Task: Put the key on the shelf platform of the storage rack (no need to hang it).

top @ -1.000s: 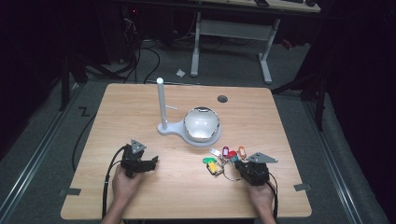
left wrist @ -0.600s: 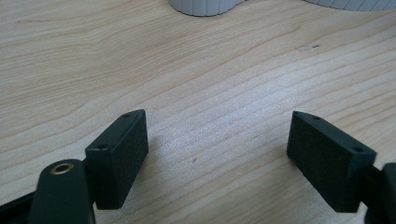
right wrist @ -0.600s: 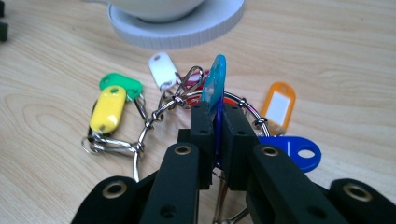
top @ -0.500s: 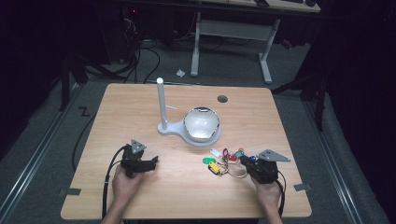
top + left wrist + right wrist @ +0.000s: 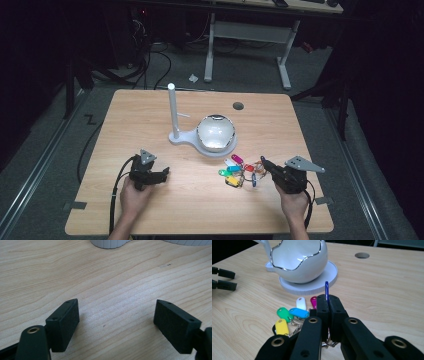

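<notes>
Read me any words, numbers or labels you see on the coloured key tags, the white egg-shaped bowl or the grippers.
No readable text anywhere.
Coloured plastic key tags: faces look blank; nothing legible.
White egg-shaped bowl with a silver rim: no marking visible.
White ribbed stand beneath it: none.
Right gripper, shut on the blue ring: black, unmarked.
Left gripper: open, unmarked.
Wooden table: none.

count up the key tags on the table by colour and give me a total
White tag: 1
Magenta tag: 1
Green tag: 1
Light blue tag: 1
Yellow tag: 1
Dark blue tag, pinched in the right tongs: 1
Red tag: 1
Total: 7
</notes>
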Motion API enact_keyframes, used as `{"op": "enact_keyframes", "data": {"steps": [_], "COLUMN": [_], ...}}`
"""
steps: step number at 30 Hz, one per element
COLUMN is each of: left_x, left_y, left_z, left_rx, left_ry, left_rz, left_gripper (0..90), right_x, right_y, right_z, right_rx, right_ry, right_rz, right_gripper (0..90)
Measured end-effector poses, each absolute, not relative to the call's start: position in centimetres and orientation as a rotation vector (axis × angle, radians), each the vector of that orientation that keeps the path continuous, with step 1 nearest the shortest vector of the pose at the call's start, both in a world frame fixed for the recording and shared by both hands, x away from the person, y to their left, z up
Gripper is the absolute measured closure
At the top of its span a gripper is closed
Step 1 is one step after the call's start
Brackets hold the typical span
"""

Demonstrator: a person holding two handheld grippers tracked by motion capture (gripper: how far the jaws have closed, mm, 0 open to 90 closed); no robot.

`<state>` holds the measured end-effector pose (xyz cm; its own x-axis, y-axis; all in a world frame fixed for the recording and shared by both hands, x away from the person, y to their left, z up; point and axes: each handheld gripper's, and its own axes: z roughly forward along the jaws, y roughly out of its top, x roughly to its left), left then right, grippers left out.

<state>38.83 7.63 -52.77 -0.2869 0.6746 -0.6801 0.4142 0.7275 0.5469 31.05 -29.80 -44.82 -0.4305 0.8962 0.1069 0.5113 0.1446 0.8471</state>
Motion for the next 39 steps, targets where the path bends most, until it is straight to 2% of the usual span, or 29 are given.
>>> {"op": "enact_keyframes", "data": {"steps": [19, 39], "left_x": [38.8, 38.8], "left_y": [7.7, 7.7], "left_z": [-52.8, -52.8], "left_rx": [0.846, 0.843], "left_ry": [1.916, 1.919], "left_rz": [0.325, 0.325], "left_gripper": [20.9, 20.8], "right_x": [33.1, 34.3], "right_y": [-29.6, -29.4], "right_z": [-38.4, -34.0], "right_rx": [1.209, 1.143], "right_ry": [2.010, 2.005], "right_rz": [1.203, 1.266], "right_gripper": [88.7, 88.6]}}
